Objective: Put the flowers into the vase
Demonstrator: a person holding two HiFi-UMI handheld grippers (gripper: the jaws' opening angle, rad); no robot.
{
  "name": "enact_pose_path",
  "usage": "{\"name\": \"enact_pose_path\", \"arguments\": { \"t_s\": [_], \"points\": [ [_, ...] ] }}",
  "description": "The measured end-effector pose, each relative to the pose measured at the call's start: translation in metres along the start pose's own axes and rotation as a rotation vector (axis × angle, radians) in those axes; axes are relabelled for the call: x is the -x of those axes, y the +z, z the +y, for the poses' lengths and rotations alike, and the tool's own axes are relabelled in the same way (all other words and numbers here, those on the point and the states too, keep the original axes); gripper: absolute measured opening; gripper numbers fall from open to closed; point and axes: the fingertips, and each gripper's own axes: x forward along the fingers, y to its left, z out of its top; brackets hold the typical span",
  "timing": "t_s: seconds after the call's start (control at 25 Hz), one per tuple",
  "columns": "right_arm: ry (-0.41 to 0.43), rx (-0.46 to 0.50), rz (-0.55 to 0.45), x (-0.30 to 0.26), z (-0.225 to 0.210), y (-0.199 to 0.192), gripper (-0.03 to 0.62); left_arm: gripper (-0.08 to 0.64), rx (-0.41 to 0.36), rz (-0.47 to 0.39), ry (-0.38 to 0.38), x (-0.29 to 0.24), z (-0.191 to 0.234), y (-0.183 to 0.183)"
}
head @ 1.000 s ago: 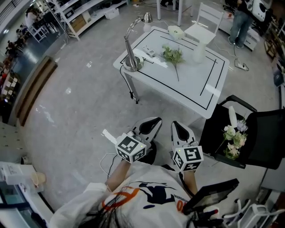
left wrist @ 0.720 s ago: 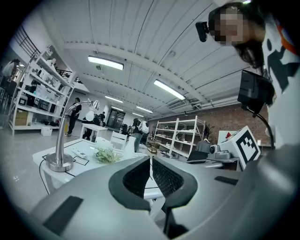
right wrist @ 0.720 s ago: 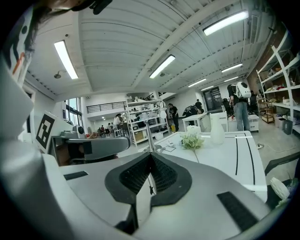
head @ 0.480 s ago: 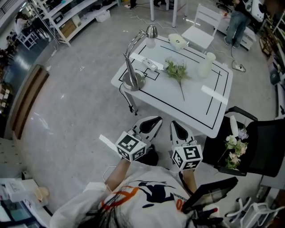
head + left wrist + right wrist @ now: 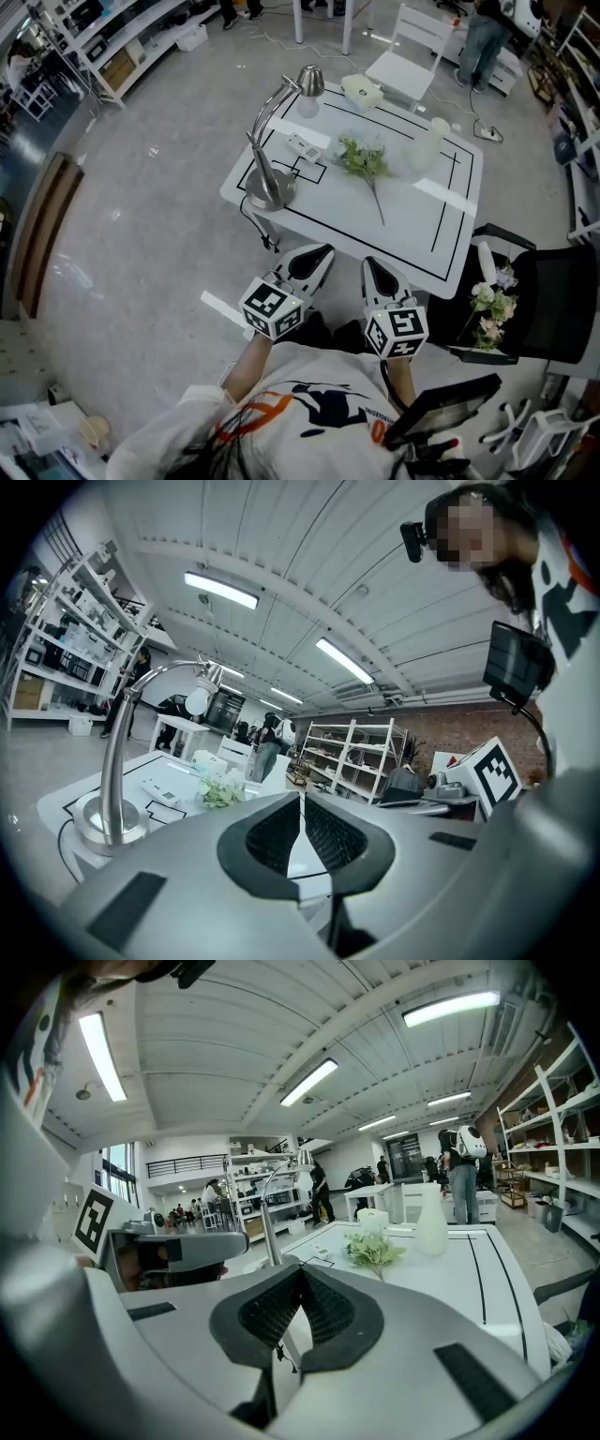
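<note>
A bunch of green and white flowers (image 5: 364, 161) (image 5: 373, 1247) (image 5: 221, 793) lies in the middle of the white table (image 5: 412, 234), its stem pointing toward me. A white vase (image 5: 427, 142) (image 5: 431, 1223) stands upright to the right of the flowers, at the far side. My left gripper (image 5: 312, 263) (image 5: 301, 808) and right gripper (image 5: 378, 274) (image 5: 300, 1282) are side by side just short of the table's near edge. Both are shut with nothing between the jaws.
A silver desk lamp (image 5: 267, 150) stands on the table's left corner, with a small white device (image 5: 302, 147) and a white box (image 5: 362, 91) behind it. A black chair (image 5: 548, 305) at the right carries another bunch of flowers (image 5: 489, 307). A white chair (image 5: 408, 52) and a person stand beyond the table.
The table has come nearer in the head view; both grippers have closed in on its near edge. Their jaws stayed shut.
</note>
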Motion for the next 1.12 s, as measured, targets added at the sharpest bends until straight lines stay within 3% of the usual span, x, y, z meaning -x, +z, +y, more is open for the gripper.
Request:
{"name": "enact_pose_path", "arguments": {
  "t_s": [0.36,0.68,1.12],
  "points": [
    [-0.052,-0.051,0.016,-0.018,-0.043,-0.003,0.012,0.011,0.017,0.049,-0.033,-0.040,0.008,-0.010],
    [0.005,-0.046,0.042,-0.066,-0.093,0.016,0.012,0.011,0.034,0.042,0.047,-0.086,0.045,-0.001],
    [0.135,0.036,0.133,-0.138,-0.152,0.024,0.014,0.011,0.056,0.039,0.187,-0.145,0.080,0.006]
  ]
}}
